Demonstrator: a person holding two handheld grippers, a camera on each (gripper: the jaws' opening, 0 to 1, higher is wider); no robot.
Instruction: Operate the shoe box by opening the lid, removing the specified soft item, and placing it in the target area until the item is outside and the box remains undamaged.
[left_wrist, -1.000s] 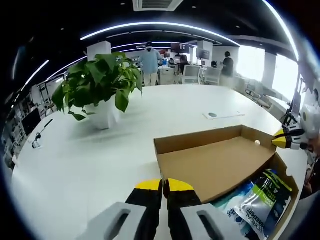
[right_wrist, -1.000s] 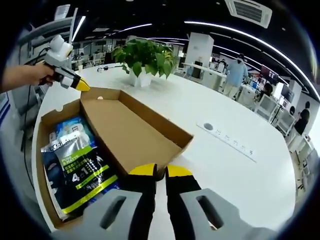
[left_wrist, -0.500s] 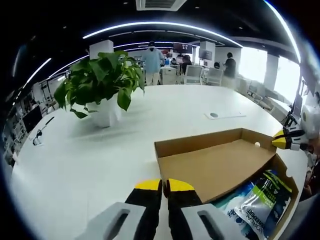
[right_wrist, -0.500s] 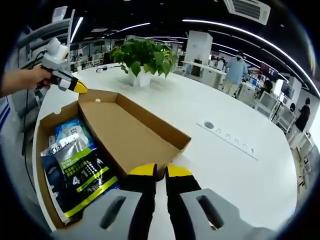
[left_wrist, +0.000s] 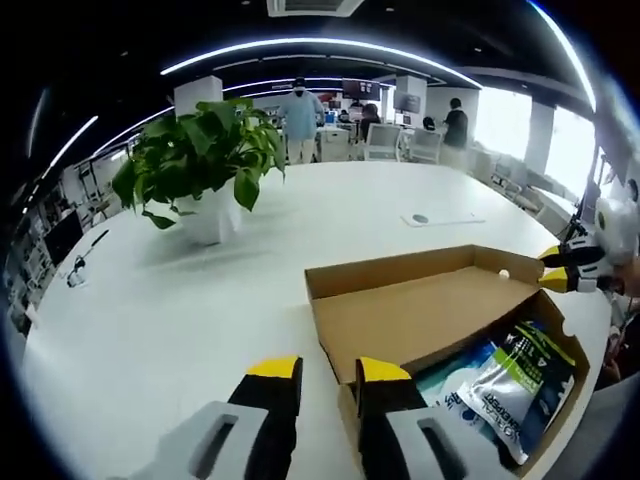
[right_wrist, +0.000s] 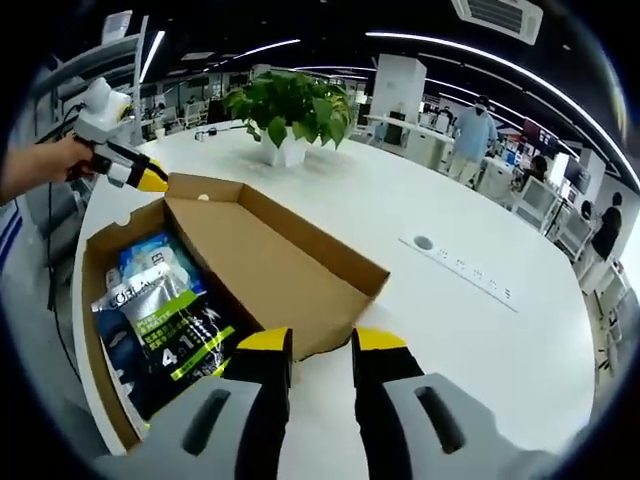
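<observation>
Both hand-held gripper jaws parted, lid (right_wrist: 270, 262) open

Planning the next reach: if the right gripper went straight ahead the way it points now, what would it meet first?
Most likely the open brown cardboard lid of the shoe box, whose near edge lies just past the right gripper's open yellow-tipped jaws. Depth is hard to judge through the fisheye.

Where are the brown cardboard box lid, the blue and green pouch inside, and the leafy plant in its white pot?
Brown cardboard box lid (right_wrist: 270, 268), right gripper view: its inner face.
Blue and green pouch (right_wrist: 168, 325), right gripper view: its printed front.
Leafy plant in its white pot (left_wrist: 200, 160), left gripper view: its leaves.
</observation>
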